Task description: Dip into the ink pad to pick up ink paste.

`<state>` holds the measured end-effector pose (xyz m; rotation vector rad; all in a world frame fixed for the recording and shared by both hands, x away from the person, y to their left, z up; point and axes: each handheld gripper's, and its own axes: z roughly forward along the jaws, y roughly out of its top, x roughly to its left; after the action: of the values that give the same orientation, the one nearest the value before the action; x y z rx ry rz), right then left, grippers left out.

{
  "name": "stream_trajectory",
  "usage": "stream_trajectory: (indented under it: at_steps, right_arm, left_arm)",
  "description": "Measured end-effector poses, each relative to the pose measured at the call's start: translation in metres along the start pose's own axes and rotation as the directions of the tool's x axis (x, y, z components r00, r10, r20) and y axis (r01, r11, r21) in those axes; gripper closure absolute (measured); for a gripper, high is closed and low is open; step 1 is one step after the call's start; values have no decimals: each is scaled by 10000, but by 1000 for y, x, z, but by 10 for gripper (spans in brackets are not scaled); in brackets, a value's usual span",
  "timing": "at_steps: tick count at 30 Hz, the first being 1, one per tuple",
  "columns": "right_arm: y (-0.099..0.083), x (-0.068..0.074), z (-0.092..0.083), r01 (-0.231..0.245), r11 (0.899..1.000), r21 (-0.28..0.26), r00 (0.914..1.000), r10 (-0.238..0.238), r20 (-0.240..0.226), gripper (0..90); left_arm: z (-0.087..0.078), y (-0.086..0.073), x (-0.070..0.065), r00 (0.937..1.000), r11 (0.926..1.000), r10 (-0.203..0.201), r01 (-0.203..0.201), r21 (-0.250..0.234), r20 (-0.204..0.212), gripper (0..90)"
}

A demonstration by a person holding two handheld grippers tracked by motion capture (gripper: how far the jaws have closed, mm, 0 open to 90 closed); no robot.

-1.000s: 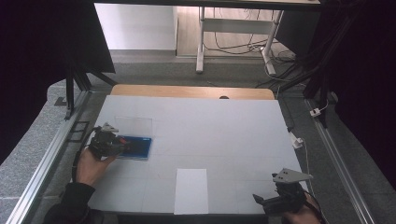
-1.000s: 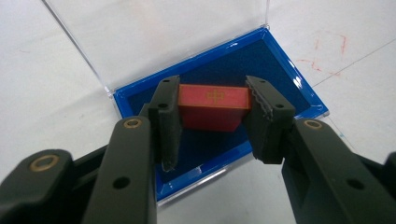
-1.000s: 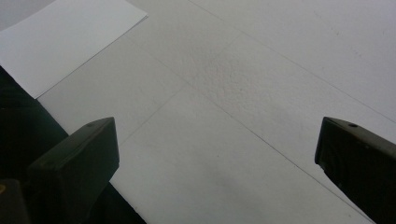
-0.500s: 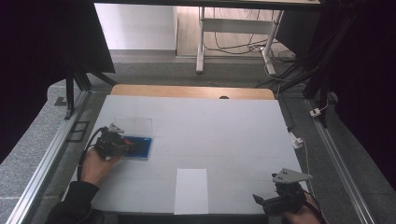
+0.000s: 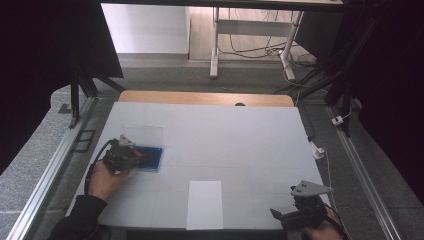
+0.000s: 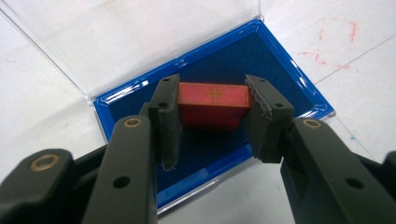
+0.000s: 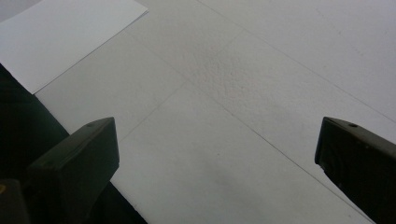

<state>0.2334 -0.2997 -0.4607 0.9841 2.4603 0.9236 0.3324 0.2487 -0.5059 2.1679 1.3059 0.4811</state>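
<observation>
Red stamp block [image 6: 212, 105], one, in one blue tray [image 6: 280, 74], one white sheet [image 5: 204, 204]

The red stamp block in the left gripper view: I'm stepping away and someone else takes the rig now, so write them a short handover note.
Left gripper: jaws shut on the red stamp block, over the blue ink pad case at the table's left; its clear lid lies open behind it.
Right gripper: jaws open with nothing between them, near the front right corner of the table.
White sheet of paper: flat at the front edge, no mark seen on it.
Done: case opened, block gripped.
Left, probably: carry the block to the sheet and press it down, then put it back in the case.
</observation>
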Motion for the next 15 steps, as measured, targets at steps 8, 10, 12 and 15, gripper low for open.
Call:
stream_trajectory:
  at_steps: [8, 10, 12, 15]
  right_arm:
    - [0, -1, 0, -38, 10000, -50, 10000, 38, -21, 0]
    - [0, -1, 0, -58, 10000, -50, 10000, 58, -14, 0]
    - [0, -1, 0, -56, 10000, -29, 10000, 56, 10, 0]
    - [0, -2, 0, -155, 9999, -57, 9999, 155, 52, 0]
  left_arm:
    - [1, -5, 12, 9936, 9963, -798, 821, -265, 796, 588]
    - [1, -3, 9, 9968, 9982, -564, 575, -181, 561, 588]
    - [1, -2, 5, 9987, 9992, -388, 392, -118, 334, 588]
    - [0, 0, 2, 9997, 9998, -203, 203, -37, 133, 588]
